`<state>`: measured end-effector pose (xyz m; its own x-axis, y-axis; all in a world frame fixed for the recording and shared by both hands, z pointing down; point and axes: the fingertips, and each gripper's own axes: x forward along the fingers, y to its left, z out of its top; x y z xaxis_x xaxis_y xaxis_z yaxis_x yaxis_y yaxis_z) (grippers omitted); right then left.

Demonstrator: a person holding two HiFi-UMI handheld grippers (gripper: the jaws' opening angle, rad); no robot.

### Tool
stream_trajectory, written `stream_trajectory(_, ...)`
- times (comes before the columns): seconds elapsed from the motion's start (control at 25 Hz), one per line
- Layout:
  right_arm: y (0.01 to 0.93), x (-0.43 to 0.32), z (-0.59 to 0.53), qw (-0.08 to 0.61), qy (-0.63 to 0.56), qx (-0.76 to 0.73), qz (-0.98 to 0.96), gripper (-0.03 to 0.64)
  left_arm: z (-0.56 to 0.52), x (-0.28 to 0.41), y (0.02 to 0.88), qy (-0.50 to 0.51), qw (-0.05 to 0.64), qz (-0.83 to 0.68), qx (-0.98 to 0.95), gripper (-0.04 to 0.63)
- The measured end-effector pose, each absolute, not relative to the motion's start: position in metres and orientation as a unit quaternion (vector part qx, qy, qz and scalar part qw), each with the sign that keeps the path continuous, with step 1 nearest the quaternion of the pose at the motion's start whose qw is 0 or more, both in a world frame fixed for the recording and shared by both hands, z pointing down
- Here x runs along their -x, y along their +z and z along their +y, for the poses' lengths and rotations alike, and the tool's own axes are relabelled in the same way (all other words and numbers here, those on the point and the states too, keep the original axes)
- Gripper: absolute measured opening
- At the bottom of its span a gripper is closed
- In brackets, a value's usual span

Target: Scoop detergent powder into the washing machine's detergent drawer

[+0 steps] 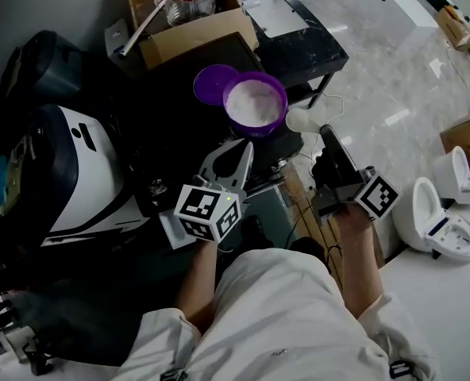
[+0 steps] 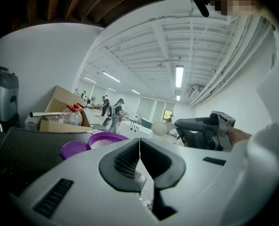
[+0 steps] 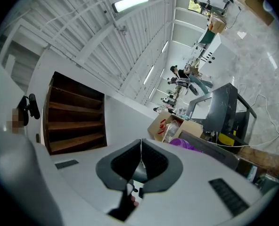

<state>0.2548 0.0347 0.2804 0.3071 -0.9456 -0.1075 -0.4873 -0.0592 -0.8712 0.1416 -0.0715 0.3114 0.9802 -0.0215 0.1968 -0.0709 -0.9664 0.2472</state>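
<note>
Head view: left gripper (image 1: 243,153) and right gripper (image 1: 327,133) near open purple tub (image 1: 255,101) of white powder, lid (image 1: 213,83) alongside, white scoop (image 1: 302,120) just beside right tips; left gripper view: jaws pressed together, empty; right gripper view: jaws likewise together, nothing pinched

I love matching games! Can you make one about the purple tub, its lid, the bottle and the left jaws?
1 round purple plastic tub
2 round purple lid
3 clear plastic bottle with red cap
4 jaws of the left gripper

A inside the brown cardboard box
B shut, empty
C holds white powder
D lying beside the tub

Pairs: 1-C, 2-D, 3-A, 4-B
</note>
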Motion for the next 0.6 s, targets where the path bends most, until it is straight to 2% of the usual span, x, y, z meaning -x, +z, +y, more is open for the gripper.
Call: stream_trajectory(0.6,0.293,-0.25,0.018,0.394,-0.269,0.696,0.537,0.011,-0.078,-0.144,0.334,0.114,0.148,-0.012,-0.982,0.02)
